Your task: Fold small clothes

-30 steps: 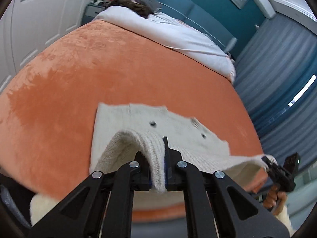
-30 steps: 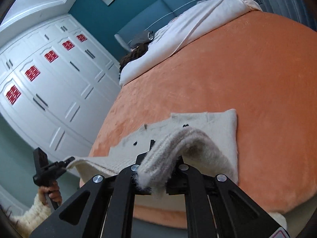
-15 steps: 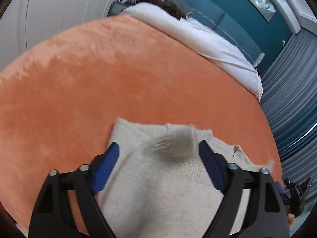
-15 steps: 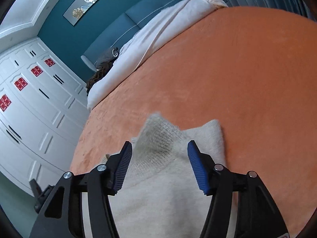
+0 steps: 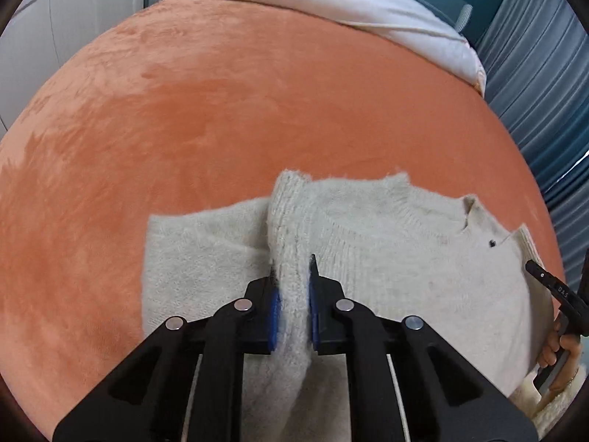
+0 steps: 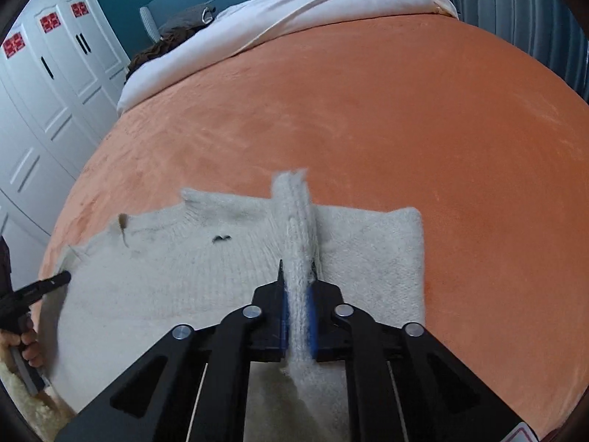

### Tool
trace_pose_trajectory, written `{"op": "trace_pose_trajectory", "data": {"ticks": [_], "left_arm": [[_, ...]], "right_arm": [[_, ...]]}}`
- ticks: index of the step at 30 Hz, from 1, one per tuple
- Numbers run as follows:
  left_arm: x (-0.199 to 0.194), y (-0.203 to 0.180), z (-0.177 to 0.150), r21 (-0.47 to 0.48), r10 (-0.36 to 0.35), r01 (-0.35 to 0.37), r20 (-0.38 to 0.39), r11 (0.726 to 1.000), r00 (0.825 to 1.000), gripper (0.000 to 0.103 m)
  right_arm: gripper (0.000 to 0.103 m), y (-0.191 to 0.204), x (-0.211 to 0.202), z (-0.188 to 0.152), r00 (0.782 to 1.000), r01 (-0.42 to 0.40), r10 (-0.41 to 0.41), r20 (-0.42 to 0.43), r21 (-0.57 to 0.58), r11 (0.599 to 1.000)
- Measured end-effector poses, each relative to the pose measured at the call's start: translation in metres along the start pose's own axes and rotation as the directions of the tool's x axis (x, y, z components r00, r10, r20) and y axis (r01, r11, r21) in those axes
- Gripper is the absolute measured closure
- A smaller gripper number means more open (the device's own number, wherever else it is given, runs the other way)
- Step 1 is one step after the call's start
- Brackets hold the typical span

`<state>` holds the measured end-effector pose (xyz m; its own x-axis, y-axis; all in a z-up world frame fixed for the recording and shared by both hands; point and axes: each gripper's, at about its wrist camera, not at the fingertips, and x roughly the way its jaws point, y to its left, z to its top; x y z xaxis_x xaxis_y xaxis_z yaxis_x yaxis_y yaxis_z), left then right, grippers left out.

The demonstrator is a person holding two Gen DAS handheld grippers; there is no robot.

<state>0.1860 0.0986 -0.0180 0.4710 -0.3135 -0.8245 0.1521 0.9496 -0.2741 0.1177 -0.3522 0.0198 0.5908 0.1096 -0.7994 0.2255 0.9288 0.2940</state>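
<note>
Both grippers angle steeply down over the bed's (image 5: 221,110) near edge. The left gripper (image 5: 292,280) and right gripper (image 6: 297,276) are each closing, pinching a raised ridge of the fuzzy cream knit sweater (image 5: 405,258), which lies flat on orange plush.

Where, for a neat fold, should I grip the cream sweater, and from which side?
Take the cream sweater by the upstanding ridge of knit, coming down from the near bed edge: it lies flat on the orange blanket, so only bunched fabric offers a hold.

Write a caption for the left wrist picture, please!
Left gripper pinching a ridge of fuzzy cream sweater on an orange bedspread.
</note>
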Motion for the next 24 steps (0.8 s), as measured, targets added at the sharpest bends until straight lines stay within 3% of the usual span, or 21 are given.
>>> {"op": "trace_pose_trajectory", "data": {"ticks": [4,6,9,10,11,15,18,20,22,24], "left_arm": [[-0.043,0.012,0.019,-0.056,-0.019,0.025,0.105,0.998,0.994,0.093],[-0.039,0.023,0.025,-0.082,0.02,-0.012,0.102,0.997,0.995,0.093],[0.006,0.042,0.019,-0.134,0.063,-0.064,-0.013,0.989,0.998,0.093],[0.021,0.047,0.014,-0.146,0.076,-0.083,-0.053,0.986,0.996,0.093],[0.027,0.049,0.01,-0.154,0.08,-0.088,-0.058,0.984,0.995,0.093],[0.013,0.042,0.013,-0.148,0.065,-0.065,-0.003,0.987,0.998,0.093],[0.031,0.046,0.009,-0.149,0.079,-0.084,-0.041,0.985,0.996,0.092],[0.03,0.045,0.01,-0.147,0.077,-0.079,-0.022,0.986,0.997,0.085],[0.015,0.04,0.011,-0.144,0.07,-0.07,0.002,0.987,0.998,0.079],[-0.014,0.023,0.003,-0.092,0.136,-0.13,0.059,0.987,0.989,0.075]], "right_arm": [[0.096,-0.014,-0.063,0.026,0.973,-0.139,0.12,0.195,0.087,0.986],[0.096,-0.032,-0.066,0.03,0.969,-0.124,0.092,0.229,0.128,0.984],[0.097,-0.064,-0.01,0.022,0.997,-0.024,0.009,0.072,0.205,0.979],[0.097,-0.074,0.013,0.016,1.0,0.001,0.0,-0.004,0.248,0.969],[0.097,-0.079,0.021,0.011,1.0,0.008,-0.001,-0.023,0.272,0.962],[0.097,-0.071,-0.006,0.012,0.994,-0.061,0.036,0.101,0.253,0.966],[0.097,-0.077,0.033,0.007,0.999,0.022,-0.011,-0.052,0.225,0.974],[0.095,-0.074,0.024,0.009,1.0,0.009,-0.003,-0.026,0.237,0.971],[0.087,-0.063,-0.002,0.01,1.0,0.009,-0.014,0.021,0.234,0.972],[0.085,-0.043,-0.031,0.004,0.994,0.065,-0.08,0.08,0.174,0.983]]}}
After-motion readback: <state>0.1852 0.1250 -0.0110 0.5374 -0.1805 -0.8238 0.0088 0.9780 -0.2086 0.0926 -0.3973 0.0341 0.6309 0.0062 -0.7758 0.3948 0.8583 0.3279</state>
